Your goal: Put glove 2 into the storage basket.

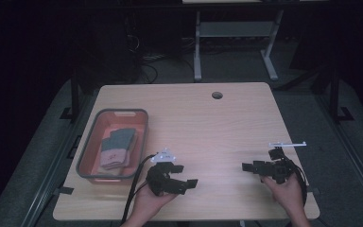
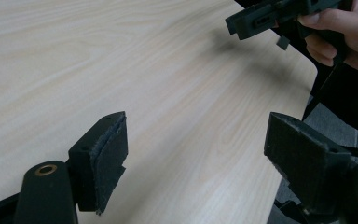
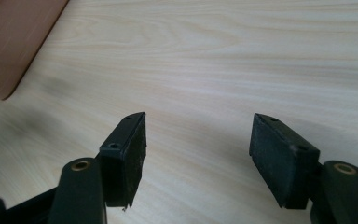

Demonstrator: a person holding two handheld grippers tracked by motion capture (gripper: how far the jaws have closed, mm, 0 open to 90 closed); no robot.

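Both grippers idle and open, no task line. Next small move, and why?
Probably swing the left gripper toward the bin at the table's left. Both grippers are open over bare wood, jaws empty, and the folded grey and pink cloth in the bin is the one loose item in sight. The left is nearer to it than the right gripper.
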